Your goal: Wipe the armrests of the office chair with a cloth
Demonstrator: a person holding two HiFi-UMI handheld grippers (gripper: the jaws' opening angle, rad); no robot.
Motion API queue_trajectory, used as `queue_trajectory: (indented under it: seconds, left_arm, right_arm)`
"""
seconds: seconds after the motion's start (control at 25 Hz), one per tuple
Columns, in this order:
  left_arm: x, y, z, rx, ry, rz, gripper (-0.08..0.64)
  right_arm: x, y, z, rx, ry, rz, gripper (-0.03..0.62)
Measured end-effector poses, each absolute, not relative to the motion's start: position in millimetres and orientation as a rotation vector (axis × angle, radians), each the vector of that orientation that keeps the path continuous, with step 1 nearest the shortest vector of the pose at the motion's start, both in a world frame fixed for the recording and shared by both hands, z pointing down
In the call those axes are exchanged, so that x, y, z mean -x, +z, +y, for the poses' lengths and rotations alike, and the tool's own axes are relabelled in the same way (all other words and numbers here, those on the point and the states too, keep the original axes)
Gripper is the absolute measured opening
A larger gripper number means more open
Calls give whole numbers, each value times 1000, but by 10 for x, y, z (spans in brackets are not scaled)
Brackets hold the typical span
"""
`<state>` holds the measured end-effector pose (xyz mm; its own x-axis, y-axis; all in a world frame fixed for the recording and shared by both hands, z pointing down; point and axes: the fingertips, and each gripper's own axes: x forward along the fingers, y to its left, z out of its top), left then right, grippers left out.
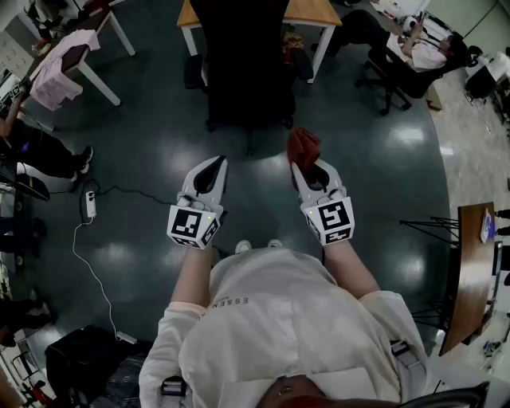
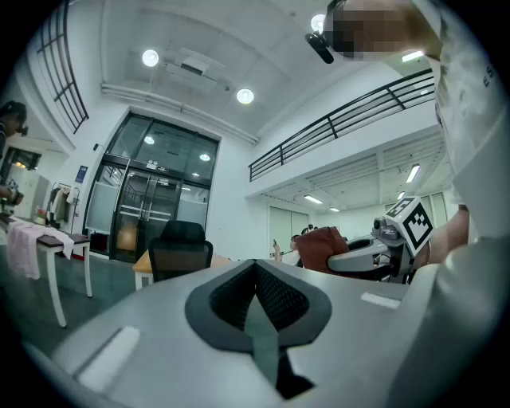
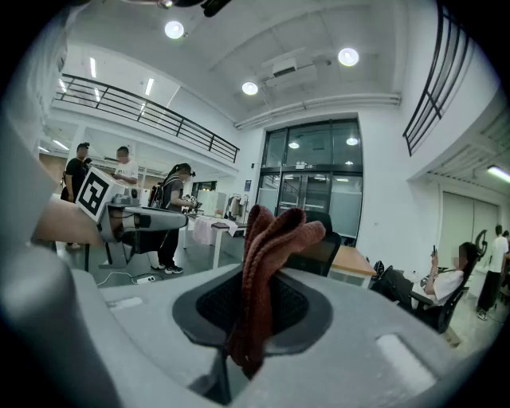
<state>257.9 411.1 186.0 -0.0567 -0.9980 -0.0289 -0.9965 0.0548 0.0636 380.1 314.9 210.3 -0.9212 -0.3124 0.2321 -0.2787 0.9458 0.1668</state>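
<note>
In the head view, far left, a white table point(image 1: 96, 76) draped in pink fabric point(image 1: 57, 70) stands on the dark floor, with a power strip point(image 1: 90, 205) and its white cable nearer the person. The left gripper point(image 1: 215, 169) has its jaws pressed together with nothing between them. It points at the black office chair point(image 1: 243, 64), which stands well apart ahead, its back to a wooden table point(image 1: 315, 11). Open floor lies between the grippers and the chair's armrests point(image 1: 194, 75).

The right gripper point(image 1: 301, 169) is clamped on the reddish-brown cloth point(image 1: 303, 147), which bunches up above the jaw tips and hangs a little below them. It is near the chair's right side but not touching it.

Further right a seated person point(image 1: 422, 49) occupies another chair, and a wooden desk point(image 1: 464, 275) stands at the edge.

Only the gripper views show the glass doors point(image 2: 151, 211), the balcony railing point(image 2: 343, 127) and the ceiling lights. The right gripper view alone shows people standing point(image 3: 119, 171) beyond the left gripper.
</note>
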Motion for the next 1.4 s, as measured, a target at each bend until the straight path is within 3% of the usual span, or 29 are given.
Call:
queue_trajectory:
  seconds: [0.8,1.4]
  left_arm:
    - [-2507,1988,4144,-2147,-136,-2230,18]
    - [-1327,2273,4497,-2021,-127,-2264,18]
  right_arm:
    - [-3759,2221,3171,-449,-156,-2838,49]
    - [-2637,2562,3180,-389,-110,-2784,49]
